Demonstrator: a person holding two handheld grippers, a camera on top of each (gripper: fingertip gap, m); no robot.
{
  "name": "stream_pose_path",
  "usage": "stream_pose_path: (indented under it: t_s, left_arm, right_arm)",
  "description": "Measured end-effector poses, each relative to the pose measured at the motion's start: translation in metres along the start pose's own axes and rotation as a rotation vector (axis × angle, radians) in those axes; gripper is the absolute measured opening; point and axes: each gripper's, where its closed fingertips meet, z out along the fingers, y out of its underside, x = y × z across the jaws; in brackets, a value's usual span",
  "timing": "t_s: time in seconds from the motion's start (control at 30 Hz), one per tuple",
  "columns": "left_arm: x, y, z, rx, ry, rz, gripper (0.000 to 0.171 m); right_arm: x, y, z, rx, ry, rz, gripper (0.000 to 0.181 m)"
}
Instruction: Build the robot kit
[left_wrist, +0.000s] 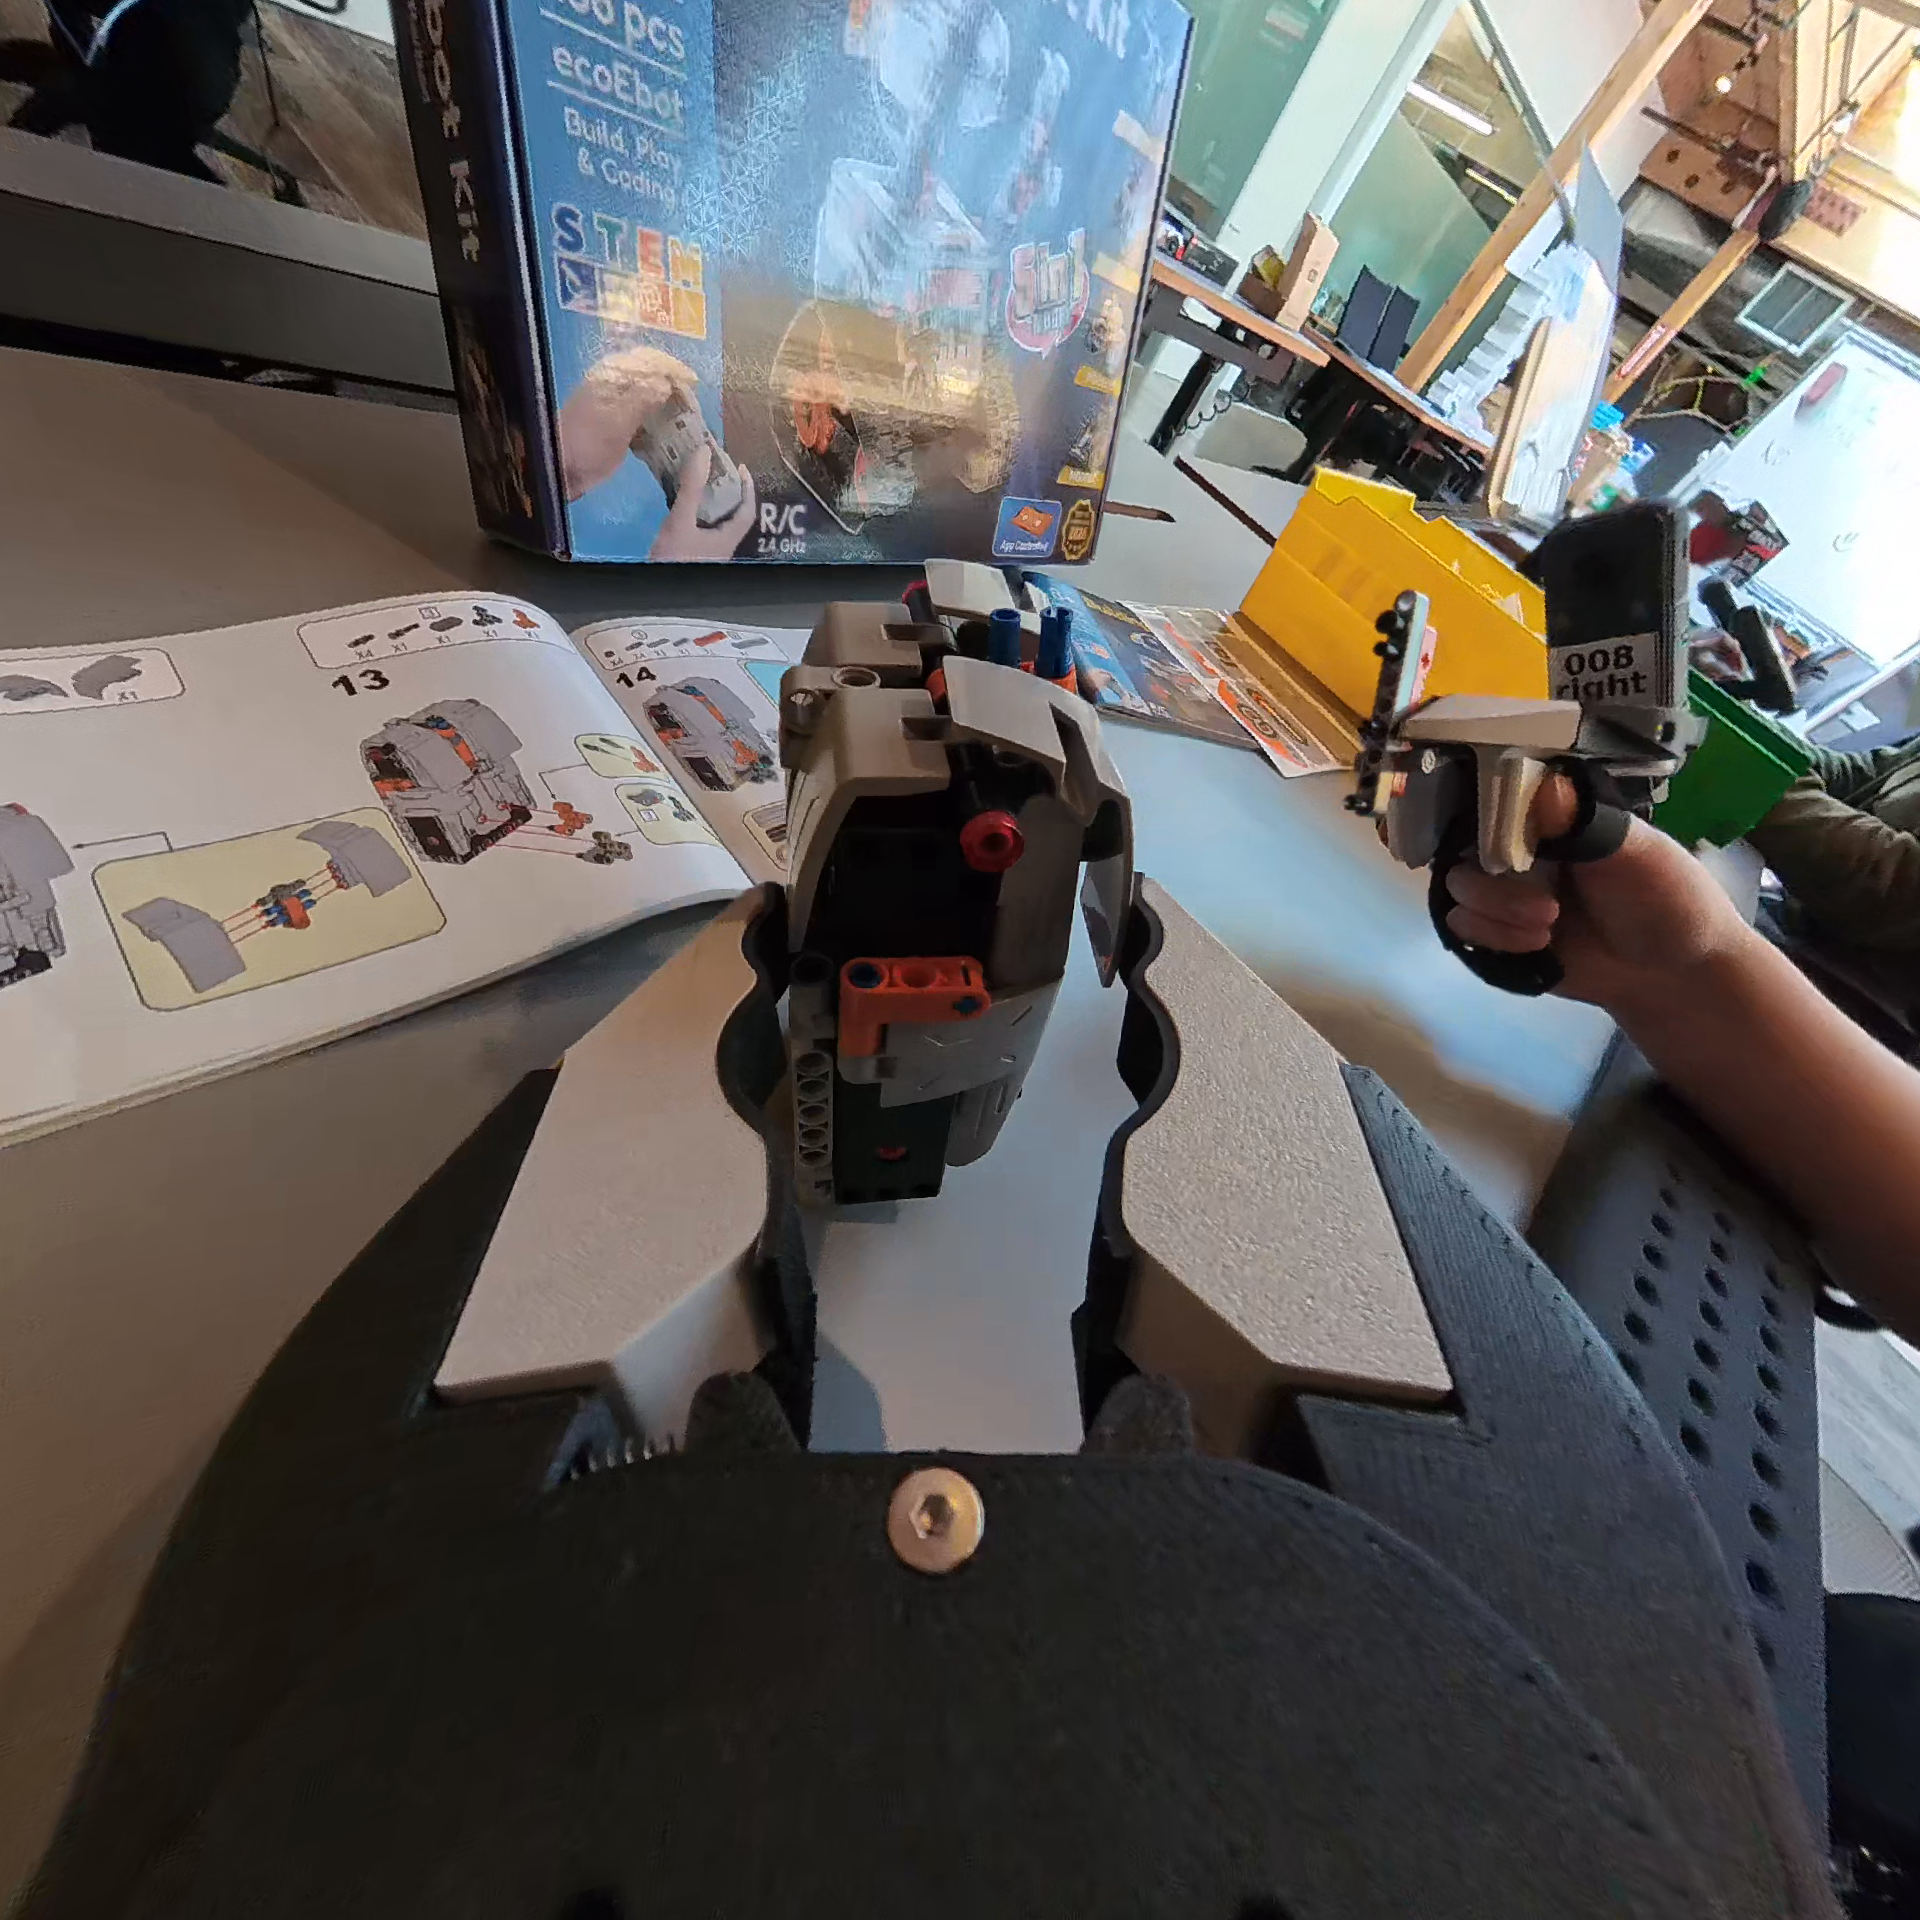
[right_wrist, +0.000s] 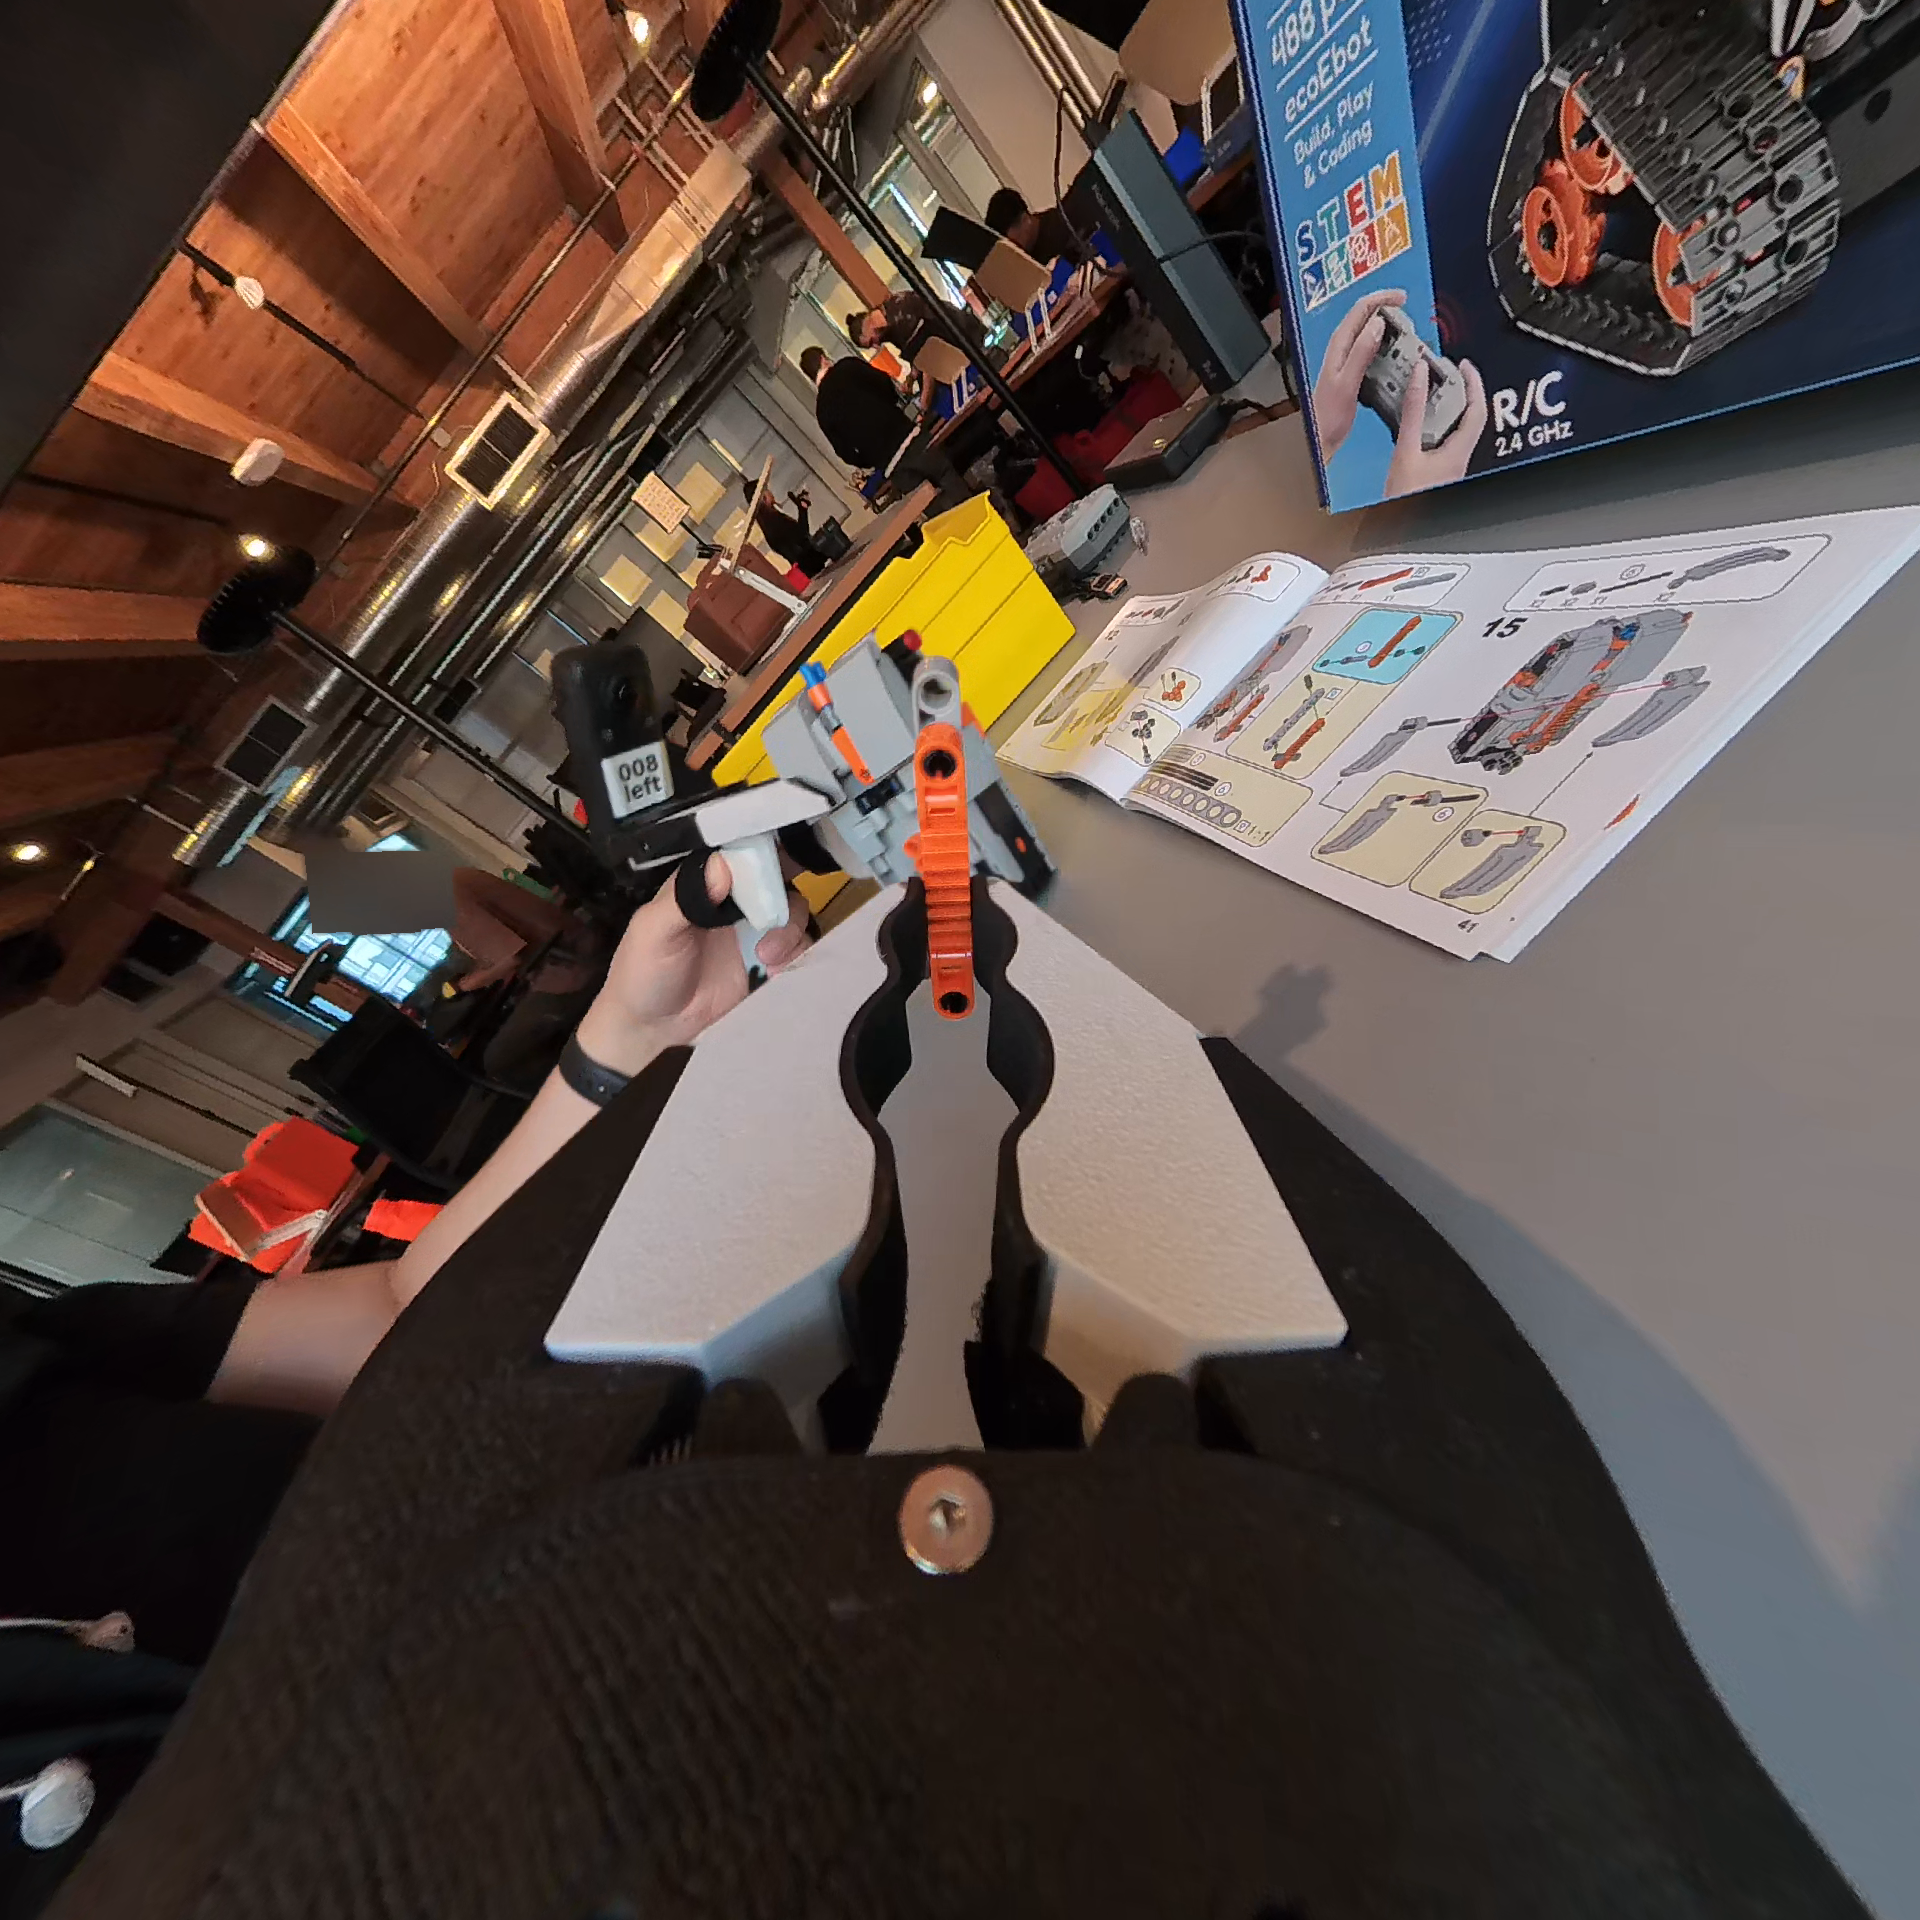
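box (left_wrist: 831, 281) ahead, booklet (left_wrist: 312, 821) left, bare table (left_wrist: 1299, 935) right

An open instruction booklet (left_wrist: 312, 810) lies flat on the grey table (left_wrist: 208, 499), its pages showing assembly diagrams. Behind it a blue toy box (left_wrist: 821, 270) stands upright. To the right, a yellow bin (left_wrist: 1351, 592) sits near a loose printed leaflet (left_wrist: 1195, 675). Farther back are wooden desks (left_wrist: 1299, 332) and timber ceiling beams (right_wrist: 343, 197).
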Motion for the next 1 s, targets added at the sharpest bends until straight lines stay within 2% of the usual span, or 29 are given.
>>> stream_pose_path:
  t_s: [0.2, 0.5, 0.7, 0.8, 1.0]
  left_arm:
    - [-0.003, -0.003, 0.007, -0.006, 0.078, 0.029, 0.064]
    - [-0.004, -0.001, 0.004, 0.055, 0.062, -0.009, 0.063]
    - [-0.010, -0.004, 0.002, 0.076, 0.084, -0.090, 0.063]
    - [-0.011, -0.004, 0.001, 0.074, 0.085, -0.083, 0.063]
    - [-0.008, -0.003, 0.002, 0.068, 0.083, -0.031, 0.063]
  right_arm:
    - [-0.002, 0.005, 0.005, -0.029, -0.005, -0.013, 0.007]
    - [-0.003, 0.006, 0.015, -0.045, -0.020, -0.012, 0.007]
    - [-0.020, 0.001, 0.040, -0.084, -0.063, -0.040, 0.007]
    - [-0.047, -0.018, 0.062, -0.097, -0.125, -0.101, 0.007]
    - [-0.088, -0.084, 0.097, -0.096, -0.223, -0.241, 0.007]
